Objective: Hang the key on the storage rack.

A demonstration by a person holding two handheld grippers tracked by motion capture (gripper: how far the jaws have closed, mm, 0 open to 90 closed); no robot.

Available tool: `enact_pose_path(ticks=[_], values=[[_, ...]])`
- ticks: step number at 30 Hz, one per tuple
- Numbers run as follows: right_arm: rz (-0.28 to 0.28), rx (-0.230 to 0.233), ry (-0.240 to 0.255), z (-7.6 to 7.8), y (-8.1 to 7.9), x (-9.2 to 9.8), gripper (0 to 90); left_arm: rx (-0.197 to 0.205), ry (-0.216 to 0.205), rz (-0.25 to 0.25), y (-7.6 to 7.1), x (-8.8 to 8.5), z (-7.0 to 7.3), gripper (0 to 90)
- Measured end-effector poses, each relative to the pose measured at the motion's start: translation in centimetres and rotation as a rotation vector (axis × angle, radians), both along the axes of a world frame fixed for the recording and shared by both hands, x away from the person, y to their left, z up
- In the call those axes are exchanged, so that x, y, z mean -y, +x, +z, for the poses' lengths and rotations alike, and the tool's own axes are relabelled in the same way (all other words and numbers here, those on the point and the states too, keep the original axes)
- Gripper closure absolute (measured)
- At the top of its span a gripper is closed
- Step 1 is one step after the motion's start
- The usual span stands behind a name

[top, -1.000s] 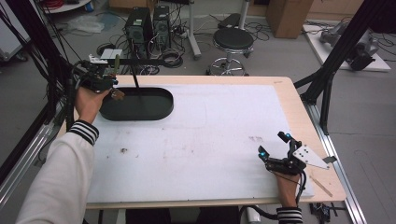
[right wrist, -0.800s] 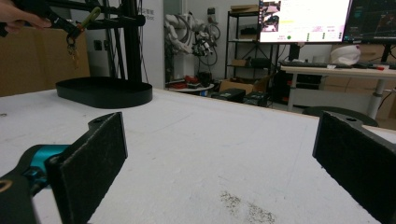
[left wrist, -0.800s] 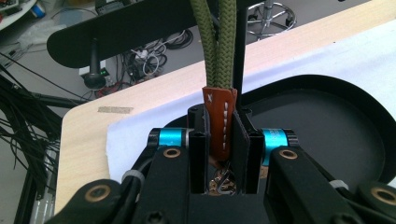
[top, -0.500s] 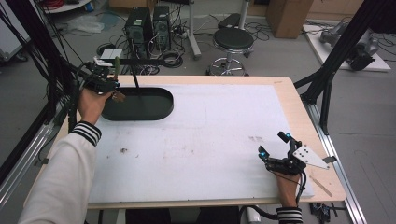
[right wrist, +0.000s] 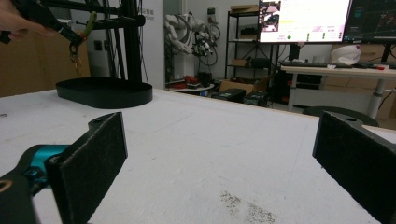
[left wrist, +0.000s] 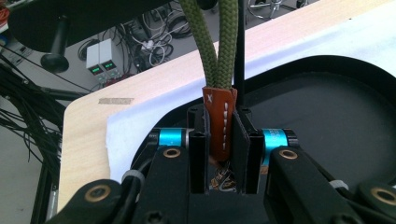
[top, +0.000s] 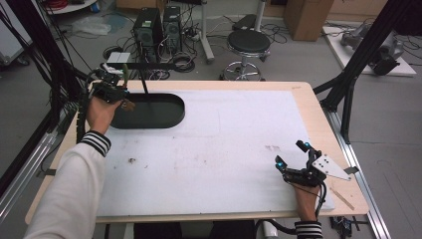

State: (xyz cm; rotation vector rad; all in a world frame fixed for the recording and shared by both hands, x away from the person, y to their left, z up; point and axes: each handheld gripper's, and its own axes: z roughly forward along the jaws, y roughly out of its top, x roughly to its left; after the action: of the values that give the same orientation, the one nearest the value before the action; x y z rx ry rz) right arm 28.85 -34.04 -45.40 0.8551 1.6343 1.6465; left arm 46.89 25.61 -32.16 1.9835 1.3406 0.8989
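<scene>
My left gripper [top: 112,91] hovers at the far left over the rim of a black oval tray [top: 164,115]. It is shut on a keyring strap: its jaws pinch a brown stitched leather tag [left wrist: 219,122]. A doubled olive-green cord [left wrist: 215,42] rises from the tag, and keys [left wrist: 221,178] hang below it. A thin black post [top: 145,83] stands in the tray and carries a horizontal bar [top: 142,65] just beyond the cord. My right gripper [top: 291,155] rests near the table's front right, open, with nothing between its pads [right wrist: 93,154]. The right gripper view shows the tray [right wrist: 105,93] and the held strap [right wrist: 77,44] far off.
A white mat [top: 224,144] covers the wooden table [top: 318,114], with a small dark speck [top: 132,160] at front left. Black frame struts [top: 348,84] rise at the table's right and left. A stool [top: 249,45] and computer towers [top: 159,25] stand on the floor behind.
The left gripper with the strap has shifted slightly toward the post and bar. The right gripper has stayed still and open.
</scene>
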Motion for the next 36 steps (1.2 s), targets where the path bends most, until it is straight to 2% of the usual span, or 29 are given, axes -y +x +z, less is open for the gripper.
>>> enact_pose_path(ticks=[3, 6, 9, 20, 22, 24, 36], values=[[0.000, 0.001, 0.001, 0.0, 0.0, 0.0, 2.0, 0.014, -0.013, 0.008, 0.3, 0.0, 0.3, 78.1], [0.001, 0.000, 0.007, 0.0, 0.0, 0.0, 2.0, 0.014, -0.005, 0.007, 0.7, 0.3, 0.3, 78.1], [0.002, -0.002, 0.006, 0.0, 0.0, 0.0, 2.0, 0.012, -0.017, 0.012, 1.0, 0.3, 0.1, 78.1], [0.002, -0.002, 0.007, 0.0, 0.0, 0.0, 2.0, -0.018, 0.011, 0.023, 1.6, 0.4, -1.0, 78.1], [0.001, -0.002, 0.006, 0.0, 0.0, 0.0, 1.9, -0.011, 0.020, 0.030, 1.6, 0.4, -1.2, 78.1], [0.001, 0.001, 0.008, 0.0, 0.0, 0.0, 2.0, -0.014, -0.005, 0.035, 1.7, 0.2, -1.5, 78.1], [0.001, 0.001, 0.009, 0.0, 0.0, 0.0, 2.0, -0.014, -0.020, 0.033, 1.7, -0.1, -1.6, 77.5]])
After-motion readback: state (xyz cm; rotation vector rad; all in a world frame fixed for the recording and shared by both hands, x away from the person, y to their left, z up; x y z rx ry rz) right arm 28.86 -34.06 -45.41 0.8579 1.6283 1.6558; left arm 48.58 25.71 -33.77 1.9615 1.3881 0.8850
